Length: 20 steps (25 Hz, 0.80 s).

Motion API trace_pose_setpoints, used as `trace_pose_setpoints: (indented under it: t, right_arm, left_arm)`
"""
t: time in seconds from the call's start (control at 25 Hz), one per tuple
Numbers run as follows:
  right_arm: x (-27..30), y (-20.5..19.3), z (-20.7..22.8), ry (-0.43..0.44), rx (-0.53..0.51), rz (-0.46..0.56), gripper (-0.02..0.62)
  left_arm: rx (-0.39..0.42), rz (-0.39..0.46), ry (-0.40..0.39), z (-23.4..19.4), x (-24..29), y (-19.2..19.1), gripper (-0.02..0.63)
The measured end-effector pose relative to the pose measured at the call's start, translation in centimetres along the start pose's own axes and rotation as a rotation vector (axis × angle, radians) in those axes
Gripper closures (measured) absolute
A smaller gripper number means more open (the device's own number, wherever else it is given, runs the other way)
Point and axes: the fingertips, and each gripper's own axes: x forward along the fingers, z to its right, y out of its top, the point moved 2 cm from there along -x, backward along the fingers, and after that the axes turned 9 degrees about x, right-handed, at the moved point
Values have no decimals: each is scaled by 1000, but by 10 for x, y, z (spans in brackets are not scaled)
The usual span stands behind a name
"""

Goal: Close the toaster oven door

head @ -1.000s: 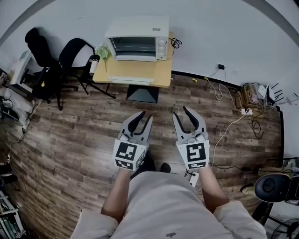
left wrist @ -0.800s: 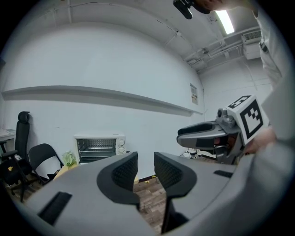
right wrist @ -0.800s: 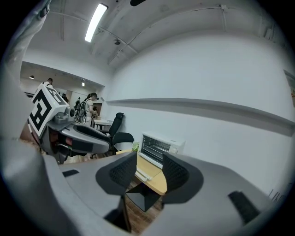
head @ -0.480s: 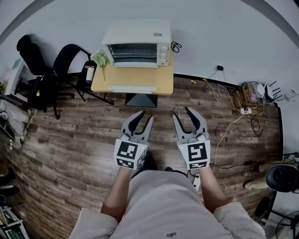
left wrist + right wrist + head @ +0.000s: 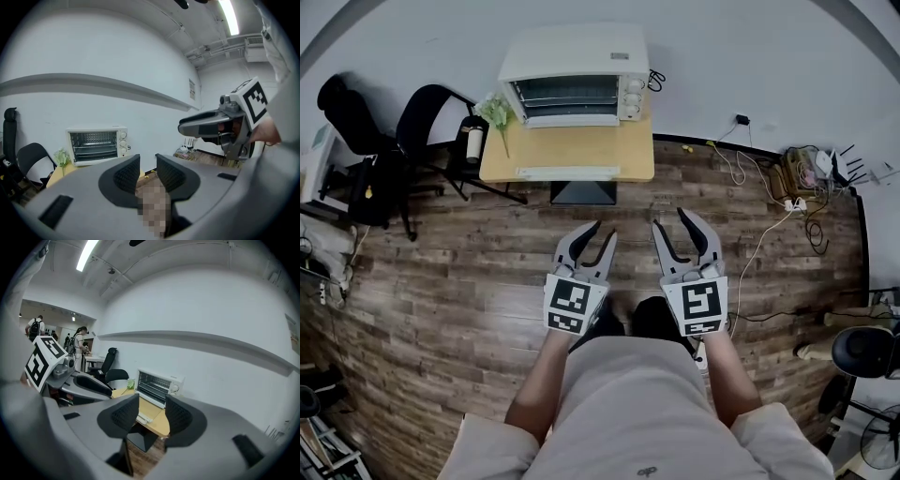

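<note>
toaster oven [image 5: 574, 75]: on desk [image 5: 567, 155], door hanging open. left gripper [image 5: 602, 231], right gripper [image 5: 669, 218]: well short of desk; fingers [image 5: 578, 244] apart, just opened wider, nothing between.

No legible txt. Small label [image 5: 617, 56] on toaster oven [image 5: 572, 45] top & wall sign [image 5: 192, 89]: too small to read.
</note>
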Motion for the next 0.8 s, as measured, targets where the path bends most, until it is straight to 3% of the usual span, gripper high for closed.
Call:
trace_pose_setpoints:
  t: [0.4,0.8]
  right_arm:
    - [23,-24,12,-16,37,-72,434]
    - [73,-36,33,34,49,-104,435]
  left_arm:
    - [59,-87,-10,-17,39,-36,517]
    - [106,-172,24,-44,86,-63,517]
